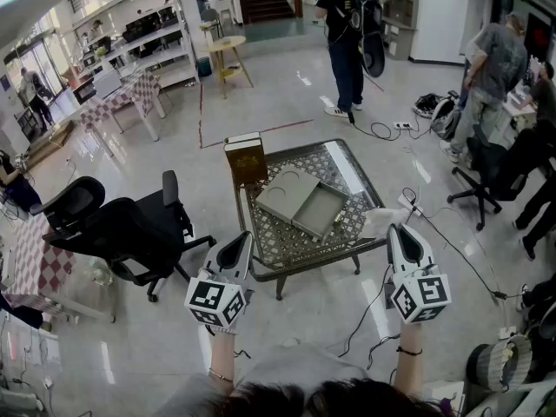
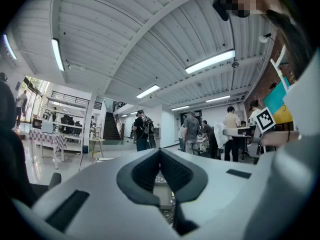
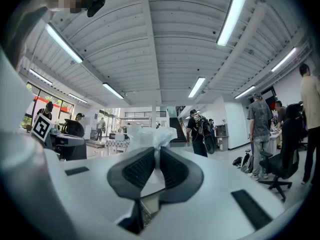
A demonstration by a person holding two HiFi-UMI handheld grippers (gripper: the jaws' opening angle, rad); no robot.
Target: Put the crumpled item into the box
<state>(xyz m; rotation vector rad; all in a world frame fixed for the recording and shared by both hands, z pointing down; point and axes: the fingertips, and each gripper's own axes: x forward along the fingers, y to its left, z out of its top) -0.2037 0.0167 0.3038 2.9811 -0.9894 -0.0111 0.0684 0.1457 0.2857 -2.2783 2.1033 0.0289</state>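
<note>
A white crumpled item sticks out past the tips of my right gripper, whose pads are shut on it, just off the right edge of the low metal table. On the table lies an open grey box, its lid flat beside its tray and nothing visible inside. My left gripper hovers off the table's near left corner with its jaws shut on nothing.
A brown box stands upright at the table's far left corner. A black office chair sits left of the table. Cables trail over the floor on the right. A person stands behind the table, others at the right.
</note>
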